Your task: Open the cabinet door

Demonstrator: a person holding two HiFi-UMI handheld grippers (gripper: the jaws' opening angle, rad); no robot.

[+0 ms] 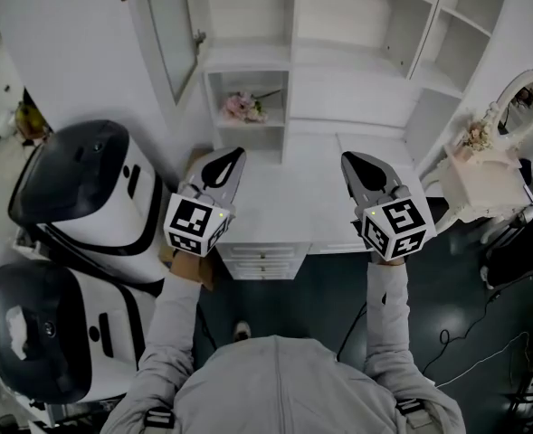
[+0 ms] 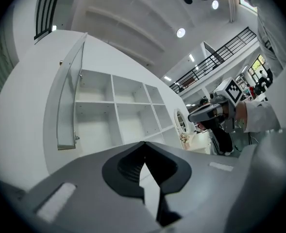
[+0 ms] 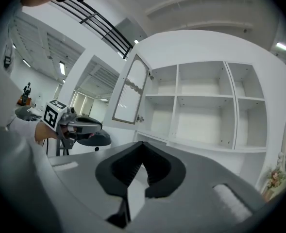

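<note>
The white cabinet's glass-paned door (image 1: 172, 36) stands swung open at the upper left of the shelf unit, edge-on in the left gripper view (image 2: 68, 101) and angled outward in the right gripper view (image 3: 131, 92). Behind it the shelves (image 1: 248, 7) are bare. My left gripper (image 1: 237, 155) hovers over the white desk top (image 1: 307, 188), shut and holding nothing; its jaws meet at the tip (image 2: 143, 145). My right gripper (image 1: 347, 159) hangs beside it, also shut and empty (image 3: 142, 144). Neither touches the door. Each gripper shows in the other's view: the right gripper (image 2: 207, 113), the left gripper (image 3: 80, 128).
A cubby under the door holds pink flowers (image 1: 243, 107). Drawers (image 1: 262, 257) sit in the desk front. A white vanity box (image 1: 483, 184) and oval mirror (image 1: 523, 98) stand at the right. Two black-and-white machines (image 1: 85, 181) crowd the left. Cables (image 1: 465, 351) lie on the dark floor.
</note>
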